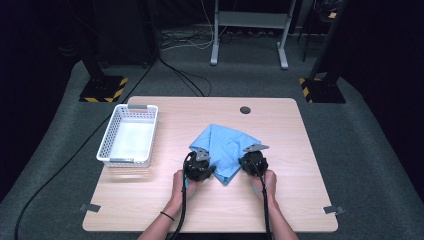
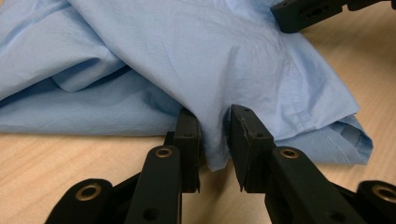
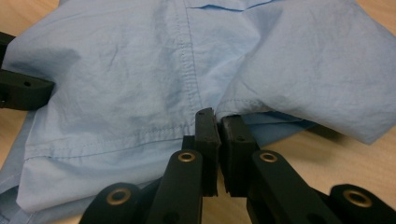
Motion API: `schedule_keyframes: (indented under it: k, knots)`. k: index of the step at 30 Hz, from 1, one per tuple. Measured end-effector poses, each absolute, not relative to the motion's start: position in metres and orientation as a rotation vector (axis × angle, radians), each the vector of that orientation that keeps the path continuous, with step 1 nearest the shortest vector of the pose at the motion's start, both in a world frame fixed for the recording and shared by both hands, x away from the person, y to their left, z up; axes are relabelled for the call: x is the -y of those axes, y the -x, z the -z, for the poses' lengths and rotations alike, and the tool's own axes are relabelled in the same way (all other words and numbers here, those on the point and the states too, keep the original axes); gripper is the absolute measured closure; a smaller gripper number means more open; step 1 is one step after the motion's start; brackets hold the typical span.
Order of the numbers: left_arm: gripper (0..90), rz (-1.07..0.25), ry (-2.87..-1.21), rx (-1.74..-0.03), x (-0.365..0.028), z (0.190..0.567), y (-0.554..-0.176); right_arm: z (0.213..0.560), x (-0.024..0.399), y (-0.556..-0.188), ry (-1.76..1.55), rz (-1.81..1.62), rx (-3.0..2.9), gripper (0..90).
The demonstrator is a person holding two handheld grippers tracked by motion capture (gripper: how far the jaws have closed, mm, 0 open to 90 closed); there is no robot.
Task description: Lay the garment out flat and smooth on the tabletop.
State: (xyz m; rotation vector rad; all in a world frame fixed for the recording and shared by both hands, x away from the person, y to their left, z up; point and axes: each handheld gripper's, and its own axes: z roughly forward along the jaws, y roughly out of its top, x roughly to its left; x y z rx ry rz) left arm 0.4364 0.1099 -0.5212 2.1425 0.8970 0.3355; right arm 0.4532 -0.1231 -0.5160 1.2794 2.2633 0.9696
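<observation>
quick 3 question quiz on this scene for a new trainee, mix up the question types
1. True or false: the white basket has the blue cloth inside it.
2. Multiple choice: the right gripper is (a) open above the cloth, (b) shut on an edge of the cloth, (c) resting in the basket.
3. Short answer: what lies between the jaws of the left gripper?

Key
1. False: the cloth lies on the table, to the right of the basket.
2. b
3. A fold of the blue cloth, though a gap shows between the jaws, so it is not clamped.
</observation>
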Motion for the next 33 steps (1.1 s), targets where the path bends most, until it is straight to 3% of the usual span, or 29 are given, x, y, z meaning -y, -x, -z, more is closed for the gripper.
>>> schedule_keyframes:
  k: [33]
  knots:
    - [74.9,-0.315,-2.123,-0.839,-0.105,0.526,-0.348,0.523,0.136,-0.364,-1.201,-1.045,-2.243,85.6]
